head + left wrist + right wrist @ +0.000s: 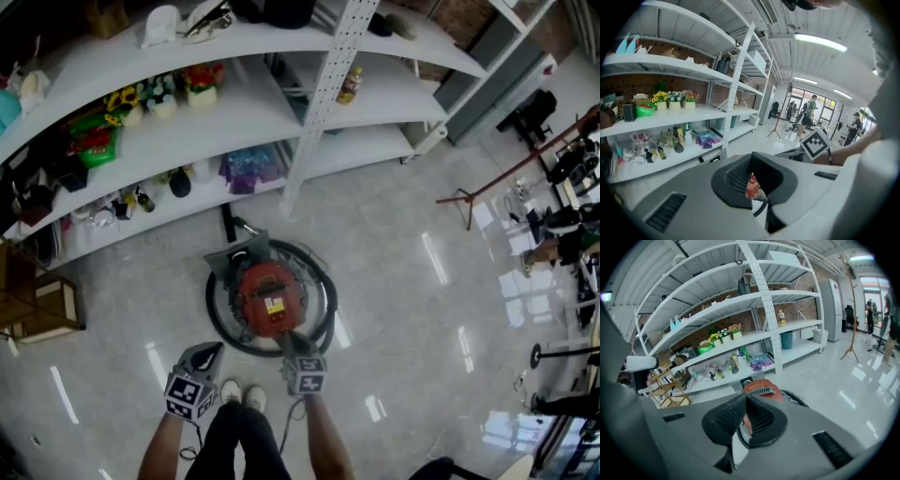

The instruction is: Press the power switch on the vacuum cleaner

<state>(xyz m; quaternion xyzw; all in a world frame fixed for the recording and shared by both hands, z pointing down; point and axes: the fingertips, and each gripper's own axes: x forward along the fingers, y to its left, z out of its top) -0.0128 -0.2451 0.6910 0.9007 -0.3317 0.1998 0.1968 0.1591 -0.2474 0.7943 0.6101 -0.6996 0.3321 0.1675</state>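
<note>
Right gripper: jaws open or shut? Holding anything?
Shut, empty. In the right gripper view, the right gripper has its pads together at the tips with nothing between them; the red vacuum cleaner shows beyond.

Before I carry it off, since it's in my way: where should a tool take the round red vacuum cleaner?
Likely the grey ribbed bar atop the round red vacuum cleaner, from straight above: the drum looks too wide for the jaws, and the black hose coils around its sides.
</note>
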